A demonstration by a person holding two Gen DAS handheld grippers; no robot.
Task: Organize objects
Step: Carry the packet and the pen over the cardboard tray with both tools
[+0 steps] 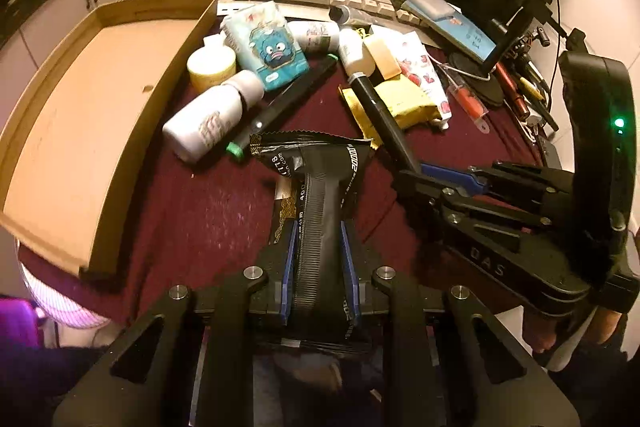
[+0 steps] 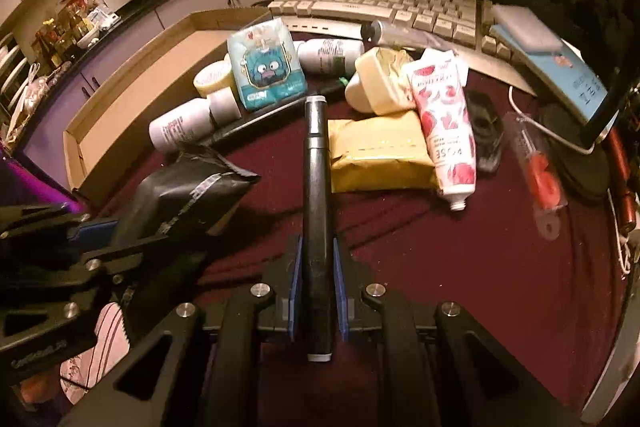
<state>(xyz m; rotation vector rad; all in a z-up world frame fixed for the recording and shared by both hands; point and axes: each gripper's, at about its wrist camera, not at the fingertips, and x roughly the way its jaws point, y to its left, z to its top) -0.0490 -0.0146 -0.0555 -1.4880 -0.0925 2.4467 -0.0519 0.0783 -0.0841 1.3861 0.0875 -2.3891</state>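
Pinching a black pouch, the left claw; right claw clamps a black marker.

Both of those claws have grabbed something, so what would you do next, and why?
Probably carry the black packet, pinched in the left gripper, over to the empty cardboard tray on its left and let go there. The right gripper is shut on the black marker, which could follow. The tray holds nothing; everything else lies piled on the red cloth.
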